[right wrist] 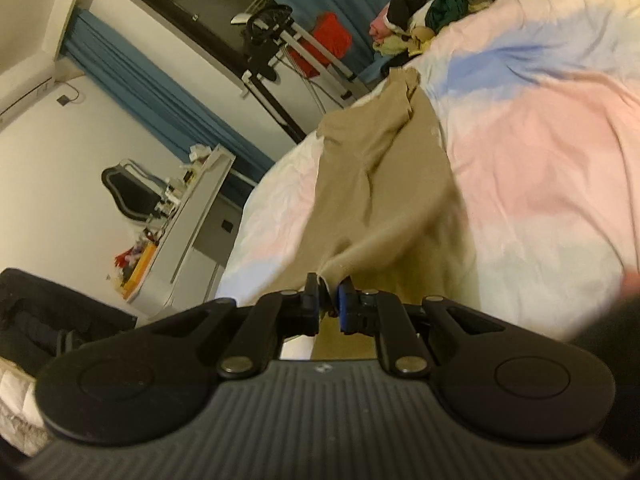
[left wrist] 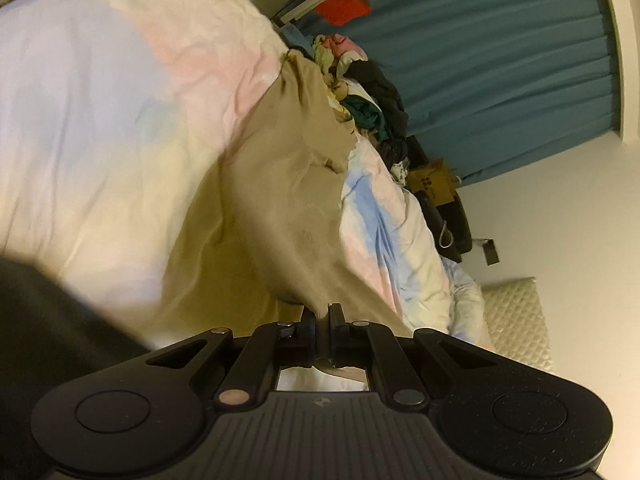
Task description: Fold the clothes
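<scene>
A tan garment point(left wrist: 280, 184) lies stretched along a bed with a pastel pink, blue and cream cover point(left wrist: 100, 100). My left gripper point(left wrist: 322, 310) is shut on the near edge of the tan garment, which runs away from it towards a heap of clothes. In the right wrist view the same tan garment point(right wrist: 376, 176) rises from the bed cover point(right wrist: 540, 140) to my right gripper point(right wrist: 329, 284), which is shut on a bunched corner of it. The cloth is pulled taut between the fingers and the bed.
A heap of mixed clothes point(left wrist: 360, 92) sits at the far end of the bed, also in the right wrist view as a heap point(right wrist: 436, 4). Blue curtains point(left wrist: 500, 60), a drying rack with a red item point(right wrist: 328, 40), a desk point(right wrist: 192, 208) and a chair point(right wrist: 132, 196) stand around the bed.
</scene>
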The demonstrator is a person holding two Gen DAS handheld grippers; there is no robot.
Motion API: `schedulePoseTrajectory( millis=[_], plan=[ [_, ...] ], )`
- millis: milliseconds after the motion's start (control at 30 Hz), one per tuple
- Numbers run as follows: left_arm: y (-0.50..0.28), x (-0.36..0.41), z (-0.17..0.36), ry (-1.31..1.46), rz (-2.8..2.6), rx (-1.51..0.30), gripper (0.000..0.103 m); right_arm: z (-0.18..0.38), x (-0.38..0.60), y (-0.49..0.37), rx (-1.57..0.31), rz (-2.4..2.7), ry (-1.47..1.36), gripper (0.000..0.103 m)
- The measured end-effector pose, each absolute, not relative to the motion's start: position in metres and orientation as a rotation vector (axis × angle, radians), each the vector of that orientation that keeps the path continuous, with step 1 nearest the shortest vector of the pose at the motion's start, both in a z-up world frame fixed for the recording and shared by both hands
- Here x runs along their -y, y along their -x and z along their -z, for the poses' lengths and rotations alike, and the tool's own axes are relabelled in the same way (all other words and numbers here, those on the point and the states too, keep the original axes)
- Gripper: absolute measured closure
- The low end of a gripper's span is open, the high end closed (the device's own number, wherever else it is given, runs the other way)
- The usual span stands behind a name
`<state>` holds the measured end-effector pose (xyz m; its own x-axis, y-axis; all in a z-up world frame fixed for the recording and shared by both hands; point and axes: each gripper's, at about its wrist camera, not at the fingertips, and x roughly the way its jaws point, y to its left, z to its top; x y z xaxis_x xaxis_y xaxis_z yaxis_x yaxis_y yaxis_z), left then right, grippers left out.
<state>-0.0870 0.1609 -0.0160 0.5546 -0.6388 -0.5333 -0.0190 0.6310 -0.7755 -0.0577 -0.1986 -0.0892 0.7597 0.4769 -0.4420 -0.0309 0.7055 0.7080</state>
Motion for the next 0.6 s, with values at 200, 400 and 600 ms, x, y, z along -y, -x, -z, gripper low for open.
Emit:
schedulePoseTrajectory(
  millis=[200, 400, 600],
  plan=[
    [-0.017, -0.133, -0.009, 0.718, 0.379, -0.844, 0.096, 0.078, 0.2, -0.056, -0.612, -0.239, -0.739, 0.091],
    [-0.119, -0.104, -0.001, 0.608, 0.317, -0.77, 0.096, 0.096, 0.202, -0.169, -0.589, -0.142, -0.73, 0.091],
    [-0.202, -0.076, 0.033, 0.478, 0.27, -0.743, 0.096, 0.143, 0.202, -0.237, -0.613, -0.117, -0.662, 0.091]
  ],
)
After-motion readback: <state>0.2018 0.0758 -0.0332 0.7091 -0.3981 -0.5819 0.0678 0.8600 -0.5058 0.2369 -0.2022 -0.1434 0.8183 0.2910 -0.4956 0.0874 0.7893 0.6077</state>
